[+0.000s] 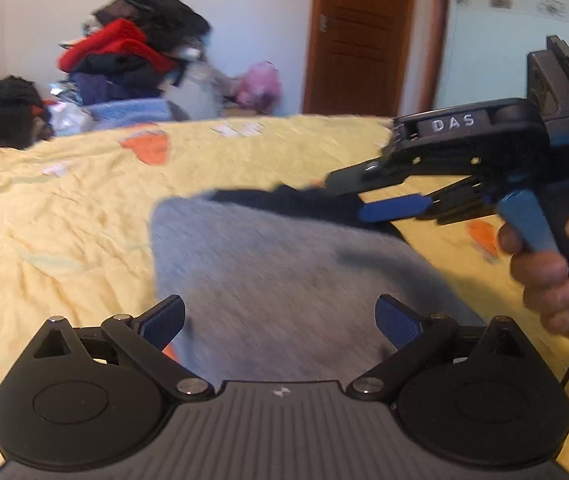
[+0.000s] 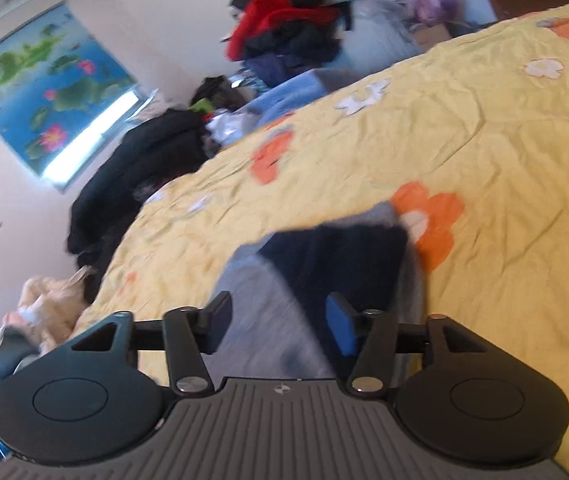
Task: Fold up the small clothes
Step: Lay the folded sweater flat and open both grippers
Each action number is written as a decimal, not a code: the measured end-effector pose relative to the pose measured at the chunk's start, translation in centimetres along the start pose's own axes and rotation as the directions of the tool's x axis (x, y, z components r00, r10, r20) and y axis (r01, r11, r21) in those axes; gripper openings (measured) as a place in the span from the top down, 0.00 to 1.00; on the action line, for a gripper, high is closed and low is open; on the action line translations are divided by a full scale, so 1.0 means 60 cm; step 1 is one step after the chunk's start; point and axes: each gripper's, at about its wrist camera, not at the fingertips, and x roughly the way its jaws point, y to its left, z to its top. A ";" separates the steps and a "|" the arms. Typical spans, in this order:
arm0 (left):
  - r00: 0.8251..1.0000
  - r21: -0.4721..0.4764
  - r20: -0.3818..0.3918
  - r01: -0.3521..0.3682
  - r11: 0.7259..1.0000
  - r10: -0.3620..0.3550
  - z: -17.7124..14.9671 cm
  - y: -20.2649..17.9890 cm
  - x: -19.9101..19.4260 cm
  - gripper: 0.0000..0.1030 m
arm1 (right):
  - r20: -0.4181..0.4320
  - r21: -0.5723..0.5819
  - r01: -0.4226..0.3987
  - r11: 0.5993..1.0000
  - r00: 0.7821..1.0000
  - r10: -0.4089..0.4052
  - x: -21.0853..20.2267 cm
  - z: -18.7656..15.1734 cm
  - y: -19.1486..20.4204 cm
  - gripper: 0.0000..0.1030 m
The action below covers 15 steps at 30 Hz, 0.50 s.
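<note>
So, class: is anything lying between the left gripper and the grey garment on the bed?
Nothing visible. The left gripper is open just above the grey garment, with only bare cloth ahead. The right gripper is over its far dark edge, off to the side.

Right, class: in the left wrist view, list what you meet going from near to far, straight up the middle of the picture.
left gripper → grey garment → its dark band → yellow flowered bedspread → pink bag by the wall.

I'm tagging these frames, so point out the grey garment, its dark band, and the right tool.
grey garment (image 1: 268, 264): left wrist view, middle of grey fabric.
dark band (image 2: 340, 264): right wrist view, centre of navy panel.
right tool (image 1: 344, 196): left wrist view, between its fingertips.
</note>
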 end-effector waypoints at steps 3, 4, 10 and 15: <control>0.997 0.026 -0.068 -0.029 0.999 0.031 -0.021 -0.011 0.047 0.00 | -0.051 -0.079 0.086 0.993 0.995 -0.090 0.027 -0.037 -0.001 0.44; 0.996 0.053 -0.053 -0.062 0.997 0.064 -0.028 -0.015 0.059 0.00 | -0.021 -0.096 0.091 0.991 0.995 -0.093 0.035 -0.042 -0.008 0.44; 0.995 0.008 -0.075 -0.059 0.998 0.059 -0.014 -0.003 0.035 0.03 | -0.041 -0.135 0.163 0.977 0.985 -0.169 0.041 -0.019 0.013 0.49; 0.998 -0.024 -0.067 0.002 1.000 -0.004 -0.025 0.002 -0.009 0.03 | 0.006 -0.174 0.105 0.979 0.994 -0.106 -0.025 -0.059 0.052 0.39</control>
